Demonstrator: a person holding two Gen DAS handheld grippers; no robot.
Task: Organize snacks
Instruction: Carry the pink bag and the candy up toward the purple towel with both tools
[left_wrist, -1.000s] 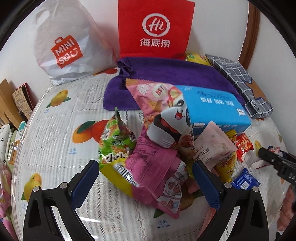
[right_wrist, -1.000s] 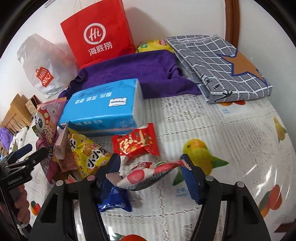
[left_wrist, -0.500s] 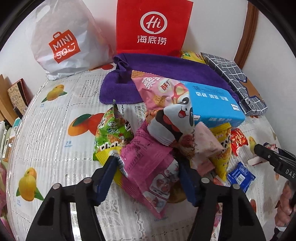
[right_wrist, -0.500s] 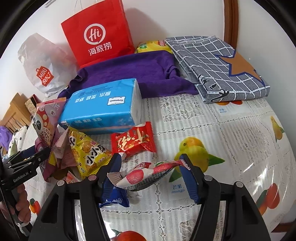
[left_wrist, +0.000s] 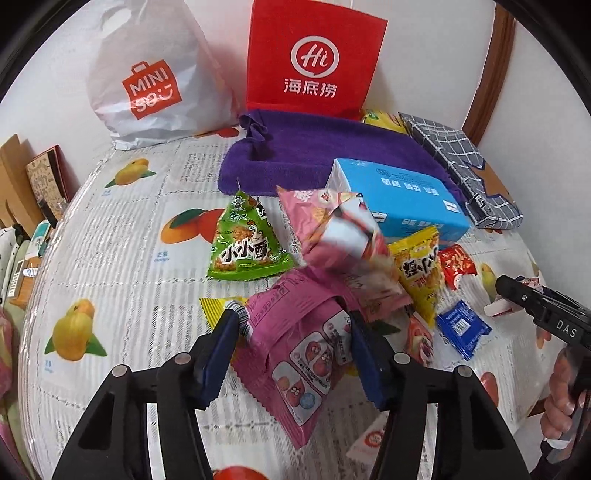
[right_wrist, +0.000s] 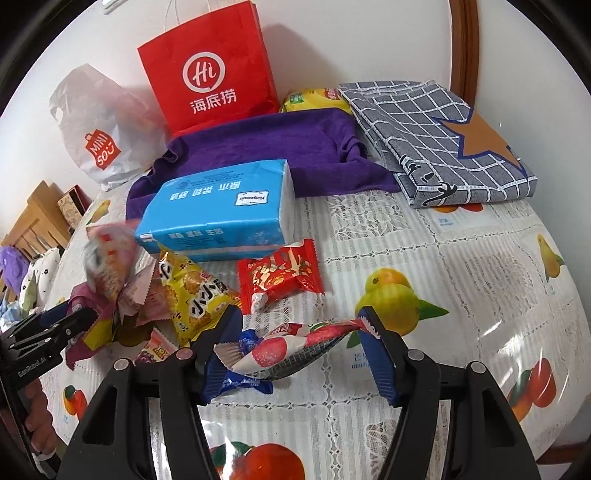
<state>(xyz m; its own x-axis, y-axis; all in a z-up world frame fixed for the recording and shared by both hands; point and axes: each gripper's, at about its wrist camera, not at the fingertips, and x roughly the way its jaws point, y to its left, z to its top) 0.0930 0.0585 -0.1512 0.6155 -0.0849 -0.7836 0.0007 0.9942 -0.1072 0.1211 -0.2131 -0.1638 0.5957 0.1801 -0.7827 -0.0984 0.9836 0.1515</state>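
- My left gripper (left_wrist: 291, 328) has its two blue pads closed in on the pink snack bag (left_wrist: 295, 350), one pad on each side, so the bag is pinched between them; the bag's lower end hangs down toward 6 o'clock in the left wrist view.
- Just above that bag, at about 1 o'clock from my left fingertips, a white and pink packet (left_wrist: 347, 232) shows blurred; I cannot tell how it rests.
- The green triangular snack pack (left_wrist: 245, 243) stands on the tablecloth (left_wrist: 110, 258) at 11 o'clock from the left gripper, apart from the pink bag.
- A yellow snack pack (left_wrist: 421, 266) lies at 2 o'clock from the pink bag, with a small red packet (left_wrist: 456, 264) just beyond it and a small blue packet (left_wrist: 463, 328) at 3 o'clock.
- My right gripper (right_wrist: 299, 332) is partly closed, and the red and white candy wrapper (right_wrist: 291, 343) spans the gap, its two crimped ends touching the pads, so it is held by its ends.
- In the right wrist view the small blue packet (right_wrist: 240, 380) lies under the left pad, at 7 o'clock from the wrapper.
- The blue tissue pack (right_wrist: 218, 214) lies at 11 o'clock from my right gripper, its far edge over the purple towel (right_wrist: 280, 151).
- Behind the towel, at 12 o'clock, stands the red paper bag (right_wrist: 210, 70); the white plastic bag (right_wrist: 99, 129) is at 10 o'clock and the folded checked cloth (right_wrist: 436, 140) at 1 o'clock.
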